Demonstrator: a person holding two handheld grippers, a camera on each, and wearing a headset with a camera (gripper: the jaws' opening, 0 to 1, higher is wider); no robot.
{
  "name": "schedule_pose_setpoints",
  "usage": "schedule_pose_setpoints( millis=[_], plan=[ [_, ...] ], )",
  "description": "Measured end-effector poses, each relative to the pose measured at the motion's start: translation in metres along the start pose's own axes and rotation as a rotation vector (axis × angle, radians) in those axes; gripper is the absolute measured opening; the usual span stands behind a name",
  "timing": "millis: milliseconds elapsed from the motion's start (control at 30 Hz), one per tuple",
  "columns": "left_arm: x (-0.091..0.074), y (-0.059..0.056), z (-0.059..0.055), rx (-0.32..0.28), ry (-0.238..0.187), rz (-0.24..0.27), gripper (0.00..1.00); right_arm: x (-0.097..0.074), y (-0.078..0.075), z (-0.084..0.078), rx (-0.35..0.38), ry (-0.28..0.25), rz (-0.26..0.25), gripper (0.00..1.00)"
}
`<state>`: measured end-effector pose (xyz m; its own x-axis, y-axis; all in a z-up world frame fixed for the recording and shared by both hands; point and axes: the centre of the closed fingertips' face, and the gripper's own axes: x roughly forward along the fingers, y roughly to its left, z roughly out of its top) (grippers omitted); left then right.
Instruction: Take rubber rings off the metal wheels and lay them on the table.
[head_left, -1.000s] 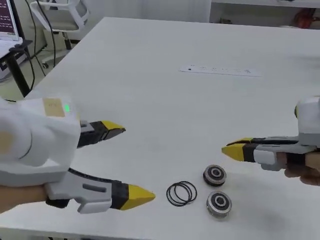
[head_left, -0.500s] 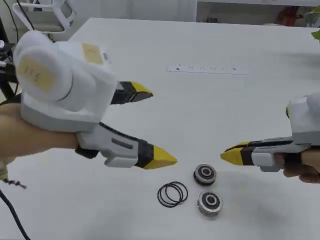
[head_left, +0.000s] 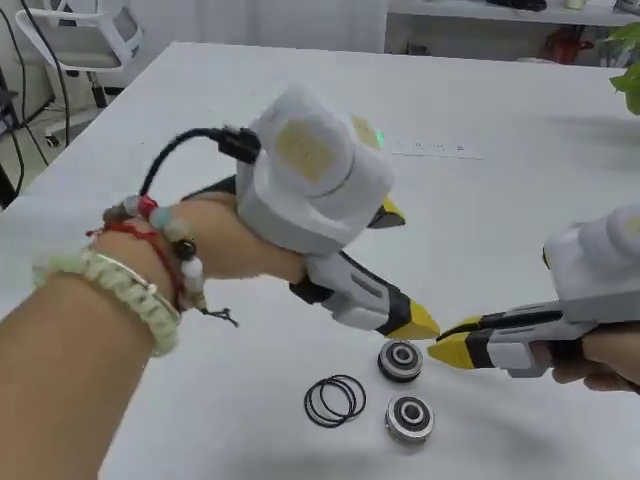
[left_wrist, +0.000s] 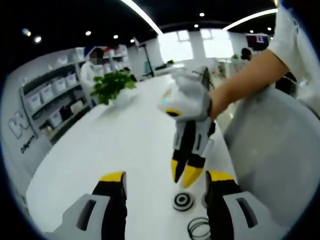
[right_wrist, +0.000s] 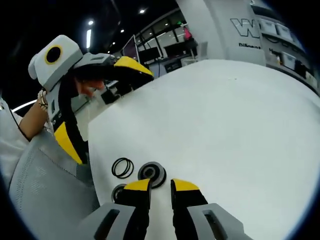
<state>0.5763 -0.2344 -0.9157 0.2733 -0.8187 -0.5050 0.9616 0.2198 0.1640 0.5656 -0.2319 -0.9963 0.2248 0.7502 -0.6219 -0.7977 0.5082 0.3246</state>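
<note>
Two metal wheels lie near the table's front edge: the farther wheel (head_left: 400, 360) (left_wrist: 183, 201) (right_wrist: 152, 173) and the nearer wheel (head_left: 410, 417) (right_wrist: 118, 191). To their left lies a small pile of thin black rubber rings (head_left: 335, 398) (left_wrist: 200, 228) (right_wrist: 122, 167). My left gripper (head_left: 404, 268) (left_wrist: 166, 176) is open and holds nothing; its lower yellow tip hovers just above the farther wheel. From the right, my right gripper (head_left: 450, 348) (right_wrist: 161, 185) points at that same wheel with its jaws together and nothing between them.
A flat white strip (head_left: 430, 148) lies on the white table (head_left: 250, 110) farther back. An office chair (head_left: 85, 35) stands past the far left corner, and a plant (head_left: 628, 70) at the far right.
My left gripper has swung right and forward from the table's left side to just above the farther wheel. The right gripper has stayed beside the wheels. The head camera has shifted.
</note>
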Motion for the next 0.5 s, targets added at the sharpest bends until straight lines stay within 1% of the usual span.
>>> schedule_pose_setpoints(
  millis=[33, 67, 133, 167, 200, 233, 267, 300, 333, 367, 400, 500],
  plan=[
    [0.004, -0.005, -0.004, -0.034, -0.008, -0.016, 0.61, 0.000, 0.000, -0.001, -0.002, 0.003, 0.000, 0.13],
    [0.008, -0.010, -0.012, -0.063, -0.015, -0.032, 0.57, 0.001, 0.001, -0.002, -0.008, 0.008, 0.001, 0.13],
    [0.012, -0.011, -0.022, -0.084, -0.030, -0.018, 0.50, 0.001, 0.002, -0.003, -0.015, 0.015, 0.005, 0.13],
    [0.014, -0.014, -0.032, -0.075, 0.000, -0.019, 0.47, 0.002, 0.002, -0.004, -0.018, 0.017, 0.007, 0.13],
    [0.013, -0.016, -0.041, -0.037, 0.029, -0.025, 0.44, 0.003, 0.002, -0.005, -0.022, 0.021, 0.011, 0.13],
    [0.015, -0.016, -0.047, -0.024, 0.025, -0.011, 0.43, 0.003, 0.003, -0.005, -0.023, 0.023, 0.013, 0.13],
    [0.015, -0.016, -0.052, -0.039, 0.027, -0.008, 0.42, 0.004, 0.002, -0.006, -0.024, 0.026, 0.013, 0.13],
    [0.016, -0.016, -0.061, -0.082, 0.040, -0.007, 0.40, 0.005, 0.002, -0.008, -0.024, 0.032, 0.015, 0.13],
    [0.016, -0.017, -0.065, -0.101, 0.045, -0.011, 0.38, 0.005, 0.003, -0.010, -0.023, 0.039, 0.016, 0.13],
    [0.016, -0.015, -0.069, -0.116, 0.045, 0.002, 0.35, 0.006, 0.003, -0.012, -0.027, 0.047, 0.017, 0.13],
    [0.017, -0.013, -0.070, -0.121, 0.042, 0.013, 0.32, 0.007, 0.004, -0.013, -0.030, 0.051, 0.019, 0.13],
    [0.019, -0.012, -0.073, -0.136, 0.036, 0.025, 0.25, 0.009, 0.007, -0.018, -0.046, 0.072, 0.032, 0.14]
  ],
)
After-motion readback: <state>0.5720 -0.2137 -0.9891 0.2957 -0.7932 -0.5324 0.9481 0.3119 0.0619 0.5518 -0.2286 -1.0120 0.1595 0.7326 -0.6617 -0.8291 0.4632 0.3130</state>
